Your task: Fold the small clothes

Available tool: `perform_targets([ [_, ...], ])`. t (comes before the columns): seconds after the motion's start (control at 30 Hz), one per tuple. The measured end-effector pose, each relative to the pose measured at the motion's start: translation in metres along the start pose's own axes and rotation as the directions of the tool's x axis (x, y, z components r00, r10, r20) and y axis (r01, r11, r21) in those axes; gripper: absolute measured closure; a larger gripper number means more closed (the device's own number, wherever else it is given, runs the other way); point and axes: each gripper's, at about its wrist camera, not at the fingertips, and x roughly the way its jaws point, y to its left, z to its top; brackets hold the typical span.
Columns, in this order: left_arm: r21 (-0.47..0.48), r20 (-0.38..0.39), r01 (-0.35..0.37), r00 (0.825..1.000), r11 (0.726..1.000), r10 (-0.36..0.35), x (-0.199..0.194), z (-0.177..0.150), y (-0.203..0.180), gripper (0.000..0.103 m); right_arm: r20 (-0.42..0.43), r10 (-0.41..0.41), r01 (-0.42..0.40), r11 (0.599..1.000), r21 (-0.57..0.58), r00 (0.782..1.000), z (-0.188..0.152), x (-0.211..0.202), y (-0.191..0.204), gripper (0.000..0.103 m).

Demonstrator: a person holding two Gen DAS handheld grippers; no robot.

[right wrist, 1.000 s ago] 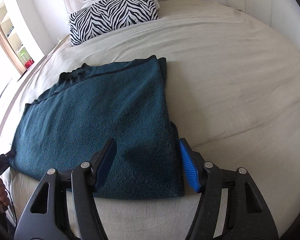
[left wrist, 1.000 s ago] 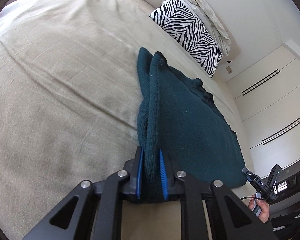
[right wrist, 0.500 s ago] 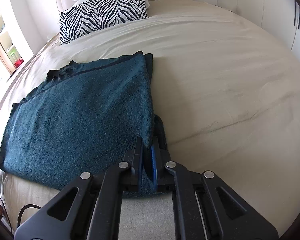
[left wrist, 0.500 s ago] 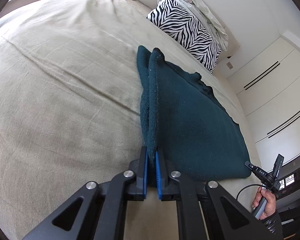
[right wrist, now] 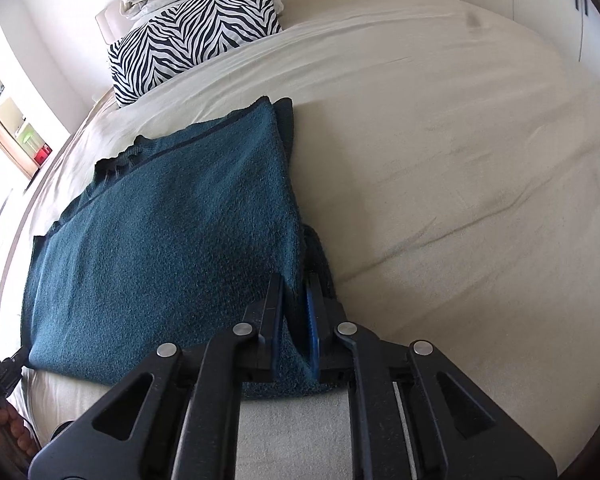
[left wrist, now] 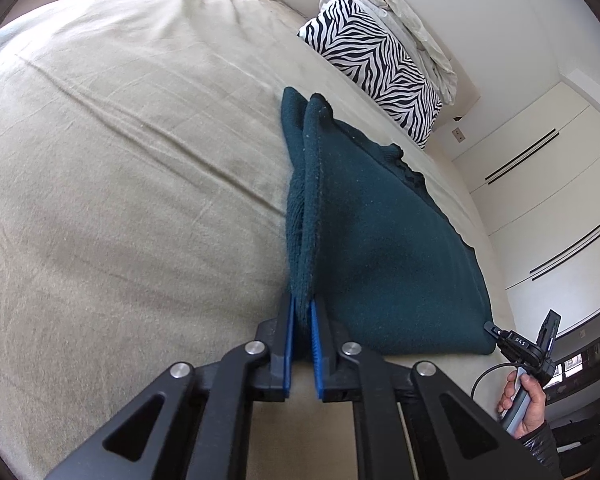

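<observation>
A dark teal knit garment (left wrist: 384, 248) lies folded on the beige bed (left wrist: 120, 160). My left gripper (left wrist: 301, 316) is shut on its near left corner and lifts that edge into a ridge. In the right wrist view the garment (right wrist: 160, 240) spreads to the left. My right gripper (right wrist: 295, 304) is shut on its near right corner, and the pinched edge stands up a little. The right gripper also shows in the left wrist view (left wrist: 520, 346), held by a hand at the garment's far corner.
A zebra-striped pillow (left wrist: 376, 64) and crumpled white bedding (left wrist: 416, 36) lie at the head of the bed. White wardrobe doors (left wrist: 548, 184) stand beside the bed. In the right wrist view a window side with shelves (right wrist: 8, 120) is on the left.
My right gripper closed on the garment's near right corner and raised it slightly. My left gripper stayed shut on the left corner and lifted its edge a little.
</observation>
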Motion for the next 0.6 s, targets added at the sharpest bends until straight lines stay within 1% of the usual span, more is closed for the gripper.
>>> perform_targets([
  [0.03, 0.009, 0.017, -0.019, 1.000, 1.000, 0.019, -0.005, 0.003, -0.004, 0.092, 0.013, -0.011, 0.011, 1.000, 0.005, 1.000, 0.002, -0.006, 0.001, 0.082],
  [0.07, 0.028, 0.036, -0.036, 0.999, 0.999, 0.035, -0.011, 0.006, -0.011, 0.087, 0.040, -0.025, 0.025, 1.000, 0.007, 0.999, 0.004, -0.013, 0.002, 0.076],
  [0.1, 0.053, 0.051, -0.054, 0.997, 0.997, 0.051, -0.015, 0.010, -0.020, 0.082, 0.073, -0.030, 0.029, 0.999, 0.014, 0.997, 0.006, -0.021, 0.003, 0.059],
  [0.13, 0.089, 0.066, -0.081, 0.995, 0.993, 0.075, -0.017, 0.014, -0.031, 0.069, 0.108, -0.029, 0.026, 0.999, 0.025, 0.994, 0.009, -0.029, 0.004, 0.042],
  [0.17, 0.135, 0.080, -0.115, 0.991, 0.984, 0.105, -0.017, 0.018, -0.044, 0.055, 0.146, -0.026, 0.022, 0.999, 0.034, 0.989, 0.012, -0.038, 0.007, 0.039],
  [0.2, 0.186, 0.088, -0.149, 0.987, 0.971, 0.135, -0.013, 0.023, -0.058, 0.050, 0.170, -0.014, 0.008, 0.999, 0.033, 0.985, 0.016, -0.043, 0.012, 0.038],
  [0.23, 0.239, 0.085, -0.185, 0.982, 0.953, 0.169, -0.005, 0.028, -0.072, 0.044, 0.174, 0.017, -0.022, 0.999, 0.028, 0.985, 0.020, -0.044, 0.020, 0.038],
  [0.27, 0.286, 0.081, -0.210, 0.977, 0.935, 0.195, 0.007, 0.032, -0.085, 0.043, 0.160, 0.066, -0.071, 0.997, 0.020, 0.985, 0.025, -0.042, 0.029, 0.038],
  [0.3, 0.321, 0.082, -0.219, 0.976, 0.922, 0.203, 0.018, 0.036, -0.097, 0.043, 0.136, 0.124, -0.126, 0.992, 0.007, 0.983, 0.030, -0.036, 0.041, 0.038],
  [0.37, 0.384, 0.082, -0.257, 0.966, 0.887, 0.244, 0.047, 0.046, -0.115, 0.043, 0.088, 0.243, -0.242, 0.970, -0.027, 0.966, 0.037, -0.021, 0.069, 0.038],
  [0.43, 0.417, 0.079, -0.290, 0.956, 0.862, 0.283, 0.076, 0.053, -0.126, 0.043, 0.050, 0.343, -0.342, 0.939, -0.039, 0.938, 0.043, -0.003, 0.097, 0.038],
  [0.5, 0.439, 0.040, -0.317, 0.942, 0.841, 0.334, 0.104, 0.056, -0.129, 0.044, 0.017, 0.420, -0.419, 0.907, -0.042, 0.908, 0.049, 0.016, 0.122, 0.038],
  [0.53, 0.450, 0.021, -0.326, 0.935, 0.831, 0.355, 0.117, 0.055, -0.128, 0.043, -0.003, 0.459, -0.459, 0.888, -0.032, 0.888, 0.053, 0.027, 0.133, 0.038],
  [0.57, 0.460, 0.029, -0.335, 0.931, 0.822, 0.364, 0.123, 0.054, -0.128, 0.041, -0.029, 0.501, -0.502, 0.865, -0.016, 0.865, 0.056, 0.039, 0.144, 0.038],
  [0.6, 0.461, 0.043, -0.341, 0.931, 0.819, 0.363, 0.125, 0.054, -0.127, 0.041, -0.052, 0.532, -0.532, 0.847, -0.001, 0.845, 0.058, 0.051, 0.153, 0.038],
])
